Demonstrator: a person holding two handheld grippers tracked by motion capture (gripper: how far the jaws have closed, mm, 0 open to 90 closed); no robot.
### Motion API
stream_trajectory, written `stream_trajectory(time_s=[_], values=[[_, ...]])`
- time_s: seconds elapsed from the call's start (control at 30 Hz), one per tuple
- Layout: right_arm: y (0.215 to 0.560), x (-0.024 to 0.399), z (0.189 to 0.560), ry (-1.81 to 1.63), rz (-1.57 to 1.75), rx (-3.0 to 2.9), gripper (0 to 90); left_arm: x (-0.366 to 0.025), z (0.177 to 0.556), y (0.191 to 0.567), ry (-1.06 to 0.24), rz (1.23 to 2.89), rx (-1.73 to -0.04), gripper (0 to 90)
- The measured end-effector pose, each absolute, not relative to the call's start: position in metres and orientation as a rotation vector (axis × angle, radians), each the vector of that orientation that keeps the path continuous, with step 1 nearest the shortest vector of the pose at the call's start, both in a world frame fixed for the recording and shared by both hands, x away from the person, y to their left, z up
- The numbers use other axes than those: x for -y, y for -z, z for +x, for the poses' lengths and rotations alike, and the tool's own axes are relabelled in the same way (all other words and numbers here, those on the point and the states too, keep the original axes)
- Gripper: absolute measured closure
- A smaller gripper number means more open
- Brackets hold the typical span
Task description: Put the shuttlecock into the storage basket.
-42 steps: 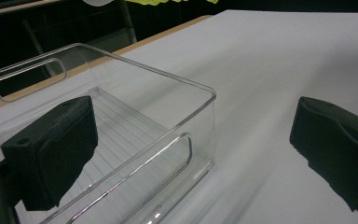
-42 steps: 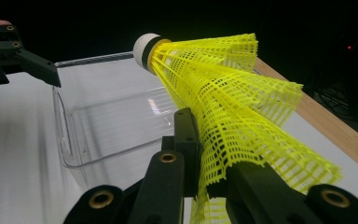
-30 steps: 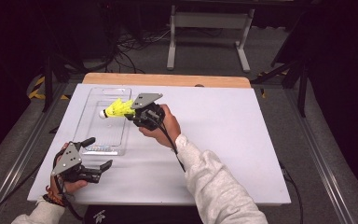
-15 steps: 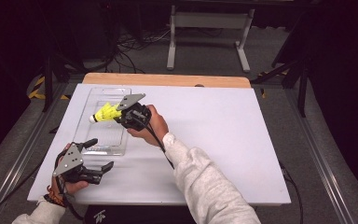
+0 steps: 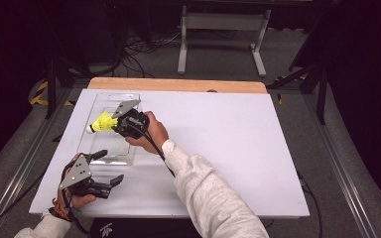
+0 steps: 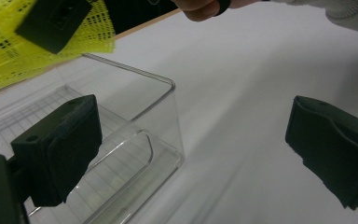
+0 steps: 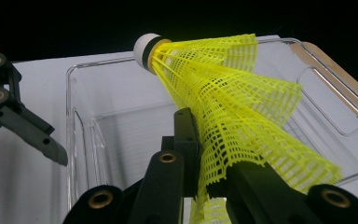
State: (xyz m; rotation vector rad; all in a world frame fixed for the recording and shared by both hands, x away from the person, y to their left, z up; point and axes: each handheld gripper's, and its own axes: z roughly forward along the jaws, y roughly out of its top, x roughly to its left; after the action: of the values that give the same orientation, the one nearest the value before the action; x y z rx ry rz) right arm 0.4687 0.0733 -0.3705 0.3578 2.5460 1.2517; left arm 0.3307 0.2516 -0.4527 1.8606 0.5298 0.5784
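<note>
Your right hand-held gripper [image 5: 120, 124] pinches the yellow mesh shuttlecock with white cork tip [image 5: 100, 122] over the clear plastic rectangular bin [image 5: 104, 157] on the white counter [image 5: 238, 148]. Your left hand-held gripper [image 5: 108, 168], jaws spread and empty, rests on the counter just beside the bin's near end.

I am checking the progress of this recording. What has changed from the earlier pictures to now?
The right gripper, shut on the yellow shuttlecock, carried it leftward over the clear plastic box. The left gripper stayed open near the table's front edge; the box did not move.
</note>
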Motion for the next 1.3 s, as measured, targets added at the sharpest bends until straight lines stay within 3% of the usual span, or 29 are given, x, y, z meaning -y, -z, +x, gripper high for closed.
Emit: stream_trajectory(time_s=[1.3], values=[[0.413,-0.093,0.474,-1.094,0.384,-2.689,85.5,-0.241,0.328,0.459,-0.508,1.91,-0.475,5.2]])
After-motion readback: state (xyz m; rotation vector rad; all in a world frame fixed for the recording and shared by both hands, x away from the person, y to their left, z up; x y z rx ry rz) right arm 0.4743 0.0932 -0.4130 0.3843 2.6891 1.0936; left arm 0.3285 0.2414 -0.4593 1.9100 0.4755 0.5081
